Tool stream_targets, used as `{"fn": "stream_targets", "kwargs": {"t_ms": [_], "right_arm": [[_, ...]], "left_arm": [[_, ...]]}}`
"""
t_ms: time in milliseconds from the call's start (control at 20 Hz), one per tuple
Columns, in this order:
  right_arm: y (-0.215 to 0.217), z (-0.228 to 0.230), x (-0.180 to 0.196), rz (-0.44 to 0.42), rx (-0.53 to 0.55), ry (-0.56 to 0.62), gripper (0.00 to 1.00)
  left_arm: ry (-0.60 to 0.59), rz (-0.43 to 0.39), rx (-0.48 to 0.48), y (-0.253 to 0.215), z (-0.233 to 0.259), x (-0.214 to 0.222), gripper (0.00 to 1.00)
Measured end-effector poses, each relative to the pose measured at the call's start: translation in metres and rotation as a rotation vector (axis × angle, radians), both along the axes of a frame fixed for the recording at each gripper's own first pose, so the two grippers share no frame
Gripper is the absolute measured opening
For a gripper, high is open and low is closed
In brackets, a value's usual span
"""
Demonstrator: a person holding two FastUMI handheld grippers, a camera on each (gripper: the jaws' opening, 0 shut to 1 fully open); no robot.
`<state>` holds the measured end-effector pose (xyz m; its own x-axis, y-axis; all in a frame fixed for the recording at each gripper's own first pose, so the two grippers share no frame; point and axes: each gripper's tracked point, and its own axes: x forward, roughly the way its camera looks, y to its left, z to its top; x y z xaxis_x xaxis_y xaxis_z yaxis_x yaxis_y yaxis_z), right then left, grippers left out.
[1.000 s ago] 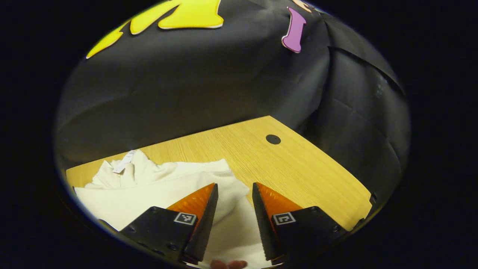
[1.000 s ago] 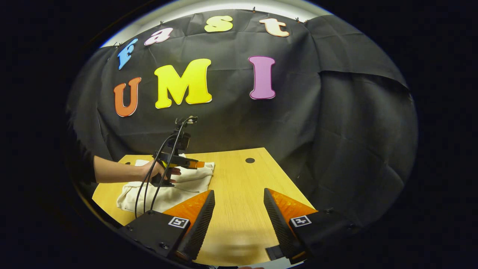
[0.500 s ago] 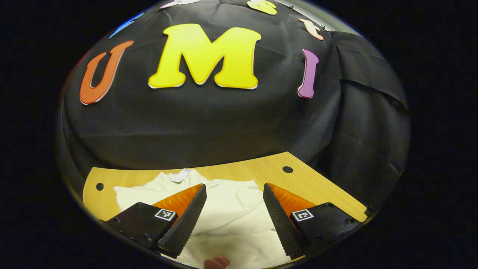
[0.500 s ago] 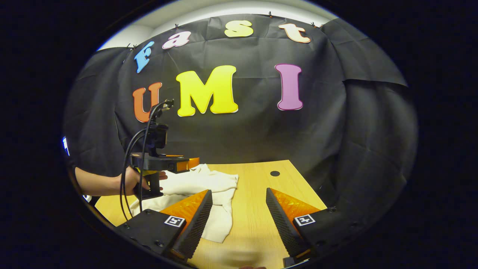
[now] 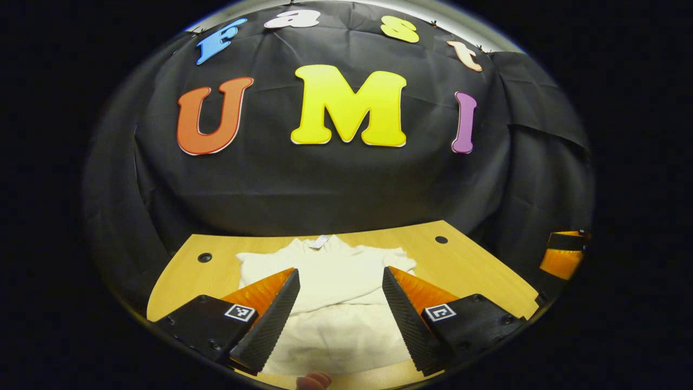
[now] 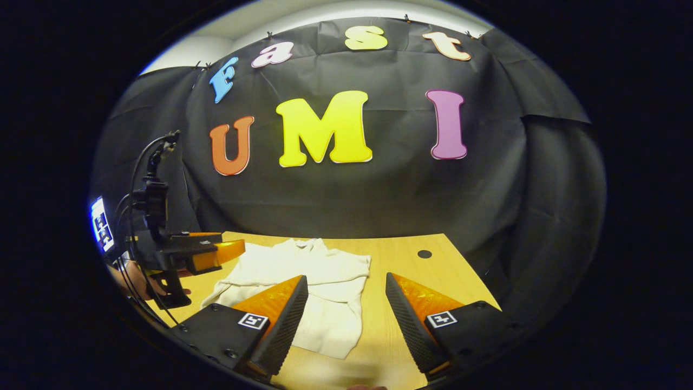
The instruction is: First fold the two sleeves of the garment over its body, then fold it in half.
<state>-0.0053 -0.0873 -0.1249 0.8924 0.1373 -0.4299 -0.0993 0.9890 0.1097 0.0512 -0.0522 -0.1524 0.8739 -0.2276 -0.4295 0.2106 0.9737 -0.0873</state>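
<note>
A cream-white garment (image 5: 330, 281) lies on the wooden table (image 5: 471, 271), gathered into a compact shape with a layer lying across its far half and its collar label at the far end. My left gripper (image 5: 340, 271) hovers open above its near part, holding nothing. In the right gripper view the garment (image 6: 319, 271) lies left of centre. My right gripper (image 6: 346, 276) is open over its right edge and the bare table (image 6: 411, 271), not touching the cloth. The left gripper (image 6: 216, 254) also appears there, held by a hand (image 6: 130, 276) left of the garment. The right gripper (image 5: 560, 257) appears at the far right.
The table has round cable holes at its far corners (image 5: 204, 257) (image 5: 441, 239) (image 6: 424, 253). Black cloth walls stand close behind and to the right of it. A lit screen (image 6: 100, 223) glows at the far left. Bare wood lies to the right of the garment.
My left gripper has pulled back and away to the left from the garment, staying open. The right gripper view has swung so that the garment now sits nearer its centre.
</note>
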Motion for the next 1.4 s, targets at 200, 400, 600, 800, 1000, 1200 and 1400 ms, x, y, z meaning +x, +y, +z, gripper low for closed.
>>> {"fn": "stream_targets", "kwargs": {"t_ms": [200, 400, 600, 800, 1000, 1200, 1400], "right_arm": [[0.012, -0.016, -0.004, 0.035, -0.017, 0.029, 0.90], [0.009, -0.046, -0.010, 0.031, -0.015, 0.111, 0.89], [-0.006, -0.080, -0.015, -0.003, -0.013, 0.214, 0.89], [-0.016, -0.121, -0.022, -0.025, -0.016, 0.337, 0.89], [-0.014, -0.158, -0.042, -0.006, -0.030, 0.475, 0.90], [-0.005, -0.198, -0.051, 0.002, -0.030, 0.600, 0.90], [0.006, -0.234, -0.051, 0.017, -0.070, 0.697, 0.90]], "left_arm": [[0.058, 0.057, 0.033, 0.040, -0.020, -0.036, 0.98], [0.130, 0.074, 0.039, 0.066, -0.047, -0.064, 0.98], [0.313, 0.030, -0.049, 0.080, -0.103, -0.099, 0.98], [0.431, 0.062, -0.059, 0.114, -0.144, -0.125, 0.98], [0.553, 0.107, -0.125, 0.137, -0.170, -0.144, 0.99], [0.628, 0.119, -0.218, 0.131, -0.190, -0.140, 0.99], [0.662, 0.131, -0.265, 0.129, -0.198, -0.129, 0.98]]}}
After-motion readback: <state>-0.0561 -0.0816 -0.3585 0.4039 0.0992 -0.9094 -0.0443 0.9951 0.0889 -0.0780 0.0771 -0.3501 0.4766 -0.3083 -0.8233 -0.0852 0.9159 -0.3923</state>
